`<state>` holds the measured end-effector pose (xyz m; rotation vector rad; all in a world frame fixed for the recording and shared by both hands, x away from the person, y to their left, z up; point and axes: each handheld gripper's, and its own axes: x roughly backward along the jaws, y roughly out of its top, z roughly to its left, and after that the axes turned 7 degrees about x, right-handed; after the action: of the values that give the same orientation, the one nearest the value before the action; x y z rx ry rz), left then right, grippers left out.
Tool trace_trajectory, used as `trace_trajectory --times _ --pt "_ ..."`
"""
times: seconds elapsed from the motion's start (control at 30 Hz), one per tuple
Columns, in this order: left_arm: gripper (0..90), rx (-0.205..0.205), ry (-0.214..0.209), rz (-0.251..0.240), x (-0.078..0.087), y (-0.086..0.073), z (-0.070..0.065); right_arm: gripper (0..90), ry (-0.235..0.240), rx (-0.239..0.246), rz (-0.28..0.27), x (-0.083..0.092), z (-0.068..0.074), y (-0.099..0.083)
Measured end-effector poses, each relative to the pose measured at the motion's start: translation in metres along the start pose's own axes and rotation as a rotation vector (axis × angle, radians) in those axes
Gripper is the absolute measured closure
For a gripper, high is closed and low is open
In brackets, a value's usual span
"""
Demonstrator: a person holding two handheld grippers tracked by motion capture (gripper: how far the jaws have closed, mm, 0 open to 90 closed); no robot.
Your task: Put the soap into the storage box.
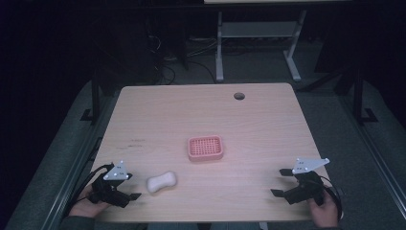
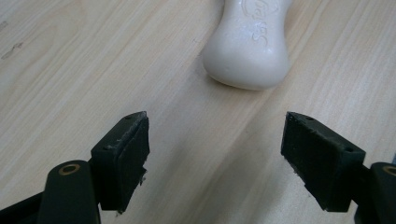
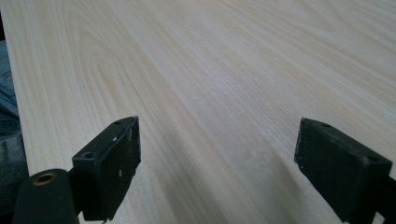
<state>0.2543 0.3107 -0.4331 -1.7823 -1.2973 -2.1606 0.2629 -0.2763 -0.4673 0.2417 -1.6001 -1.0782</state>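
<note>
A white bar of soap (image 1: 162, 182) lies on the wooden table (image 1: 201, 115) near its front left. In the left gripper view the soap (image 2: 247, 44) sits just ahead of the jaws, apart from them. My left gripper (image 1: 133, 191) is open a short way left of the soap; its own view shows the gripper (image 2: 215, 154) with only bare wood between the jaws. A pink soap dish (image 1: 205, 147) with a ridged floor stands at the table's middle. My right gripper (image 1: 281, 182) rests open at the front right, and the right gripper view has that gripper (image 3: 217, 163) over bare table.
A round cable hole (image 1: 239, 96) is near the table's far edge. Beyond the table stand the legs of a white desk frame (image 1: 219, 48) on a dark floor. The table's front edge runs close to both hands.
</note>
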Motion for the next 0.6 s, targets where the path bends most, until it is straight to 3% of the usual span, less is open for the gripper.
trace_trajectory --times 0.6 --pt "22.5 -0.028 -0.007 -0.013 -0.0037 0.0085 -0.0058 14.2 0.004 0.005 -0.001 -0.0007 -0.0013 0.0007"
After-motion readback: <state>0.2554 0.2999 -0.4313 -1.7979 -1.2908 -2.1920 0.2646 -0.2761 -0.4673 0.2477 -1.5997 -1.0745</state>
